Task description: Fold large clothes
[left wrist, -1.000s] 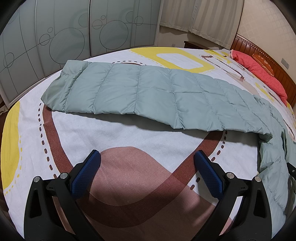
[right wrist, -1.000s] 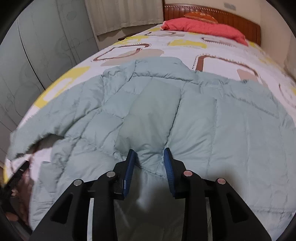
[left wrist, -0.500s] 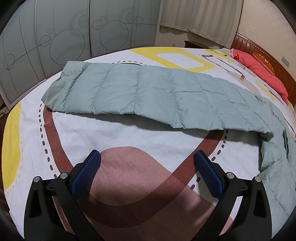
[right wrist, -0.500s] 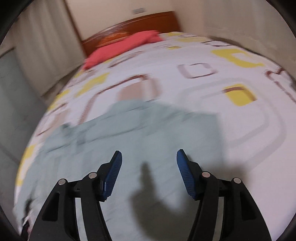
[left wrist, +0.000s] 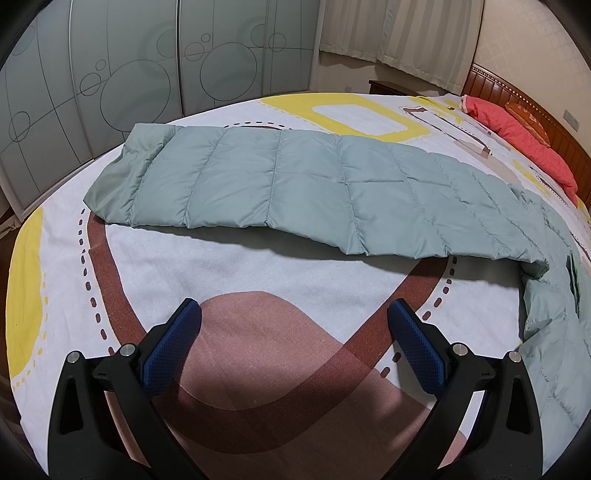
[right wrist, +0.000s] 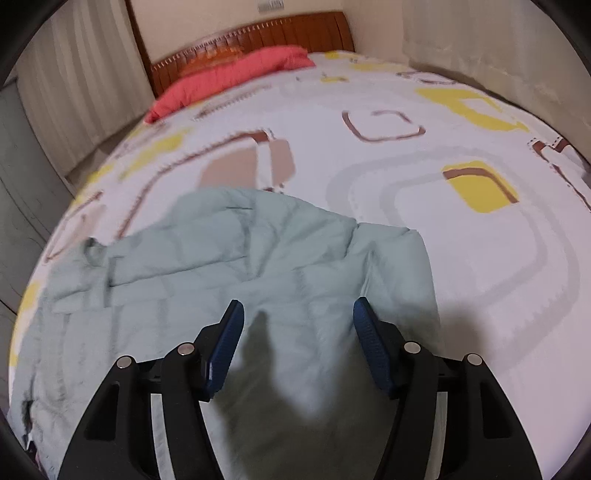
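— Both tongs stood spread, holding nothing: left gripper [left wrist: 293, 341] over bare bedspread [left wrist: 229, 273], right gripper [right wrist: 298, 341] directly above the jacket [right wrist: 236, 266].

— And the garment's lie?

— Its sleeve [left wrist: 295, 184] ran crosswise ahead of the left gripper, well apart; the body lay rightward. The right hand was judged nearer.

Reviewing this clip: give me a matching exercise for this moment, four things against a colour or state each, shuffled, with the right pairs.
Things:
1. padded jacket
2. pillow
3. left gripper
4. headboard

Descriptions:
A. coral red
B. open above the bedsheet, holding nothing
C. pale green, quilted, spread on the bed
D. reddish-brown wood

Pairs: 1-C, 2-A, 3-B, 4-D
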The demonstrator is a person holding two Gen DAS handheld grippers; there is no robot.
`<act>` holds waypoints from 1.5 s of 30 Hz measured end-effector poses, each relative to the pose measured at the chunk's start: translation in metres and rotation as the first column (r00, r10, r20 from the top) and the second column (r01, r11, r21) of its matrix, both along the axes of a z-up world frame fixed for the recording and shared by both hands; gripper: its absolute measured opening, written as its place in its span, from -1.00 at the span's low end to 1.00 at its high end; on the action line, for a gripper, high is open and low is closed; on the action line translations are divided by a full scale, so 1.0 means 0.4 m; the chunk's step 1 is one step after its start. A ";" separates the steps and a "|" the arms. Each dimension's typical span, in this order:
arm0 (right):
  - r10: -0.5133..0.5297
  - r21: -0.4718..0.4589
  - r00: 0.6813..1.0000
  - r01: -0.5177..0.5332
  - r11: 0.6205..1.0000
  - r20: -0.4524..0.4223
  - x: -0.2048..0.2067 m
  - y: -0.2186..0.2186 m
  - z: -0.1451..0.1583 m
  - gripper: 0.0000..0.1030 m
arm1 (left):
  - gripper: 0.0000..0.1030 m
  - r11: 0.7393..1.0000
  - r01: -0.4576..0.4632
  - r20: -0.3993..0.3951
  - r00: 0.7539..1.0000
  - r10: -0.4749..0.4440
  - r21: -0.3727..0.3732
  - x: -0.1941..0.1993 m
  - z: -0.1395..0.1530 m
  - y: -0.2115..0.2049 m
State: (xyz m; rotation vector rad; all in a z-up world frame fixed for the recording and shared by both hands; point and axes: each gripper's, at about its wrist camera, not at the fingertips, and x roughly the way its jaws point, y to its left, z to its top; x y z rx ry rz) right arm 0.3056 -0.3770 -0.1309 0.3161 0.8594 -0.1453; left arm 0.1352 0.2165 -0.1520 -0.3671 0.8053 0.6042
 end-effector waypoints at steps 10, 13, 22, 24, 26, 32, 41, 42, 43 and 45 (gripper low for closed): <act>0.056 -0.057 0.998 -0.058 0.997 -0.039 -0.054 0.097 -0.031 0.20 | 0.96 1.000 -0.001 0.002 1.000 0.001 0.000 0.001 -0.001 -0.004; 0.060 -0.037 0.998 -0.060 0.998 -0.007 -0.112 0.120 0.000 0.20 | 0.96 1.000 0.000 0.002 1.000 0.000 0.001 0.001 -0.002 -0.004; 0.074 -0.108 0.996 -0.078 0.991 -0.041 -0.118 0.149 -0.067 0.34 | 0.96 1.000 0.000 0.003 1.000 0.000 -0.007 0.000 -0.001 -0.005; 0.076 -0.117 0.997 -0.079 0.990 -0.033 -0.124 0.154 -0.069 0.35 | 0.96 1.000 0.001 0.001 1.000 -0.001 -0.012 0.000 0.001 -0.004; 0.075 -0.113 0.997 -0.078 0.991 -0.025 -0.129 0.155 -0.070 0.36 | 0.96 1.000 0.004 0.005 1.000 -0.003 -0.028 -0.003 0.004 0.001; 0.078 -0.106 0.997 -0.079 0.991 -0.013 -0.134 0.155 -0.071 0.41 | 0.96 0.986 0.037 0.157 0.988 -0.011 -0.161 -0.062 0.024 0.049; 0.082 -0.102 0.997 -0.083 0.991 -0.008 -0.137 0.159 -0.072 0.45 | 0.59 0.938 -0.099 0.322 0.923 0.211 -0.331 -0.143 0.014 0.242; 0.083 -0.102 0.997 -0.083 0.991 -0.008 -0.137 0.158 -0.072 0.45 | 0.58 0.933 -0.096 0.340 0.914 0.220 -0.346 -0.147 0.011 0.259; 0.083 -0.101 0.997 -0.083 0.991 -0.007 -0.137 0.157 -0.072 0.45 | 0.57 0.926 -0.096 0.352 0.907 0.233 -0.365 -0.149 0.007 0.279; 0.083 -0.099 0.996 -0.084 0.992 -0.006 -0.136 0.156 -0.071 0.45 | 0.57 0.914 -0.099 0.373 0.891 0.257 -0.393 -0.151 0.002 0.302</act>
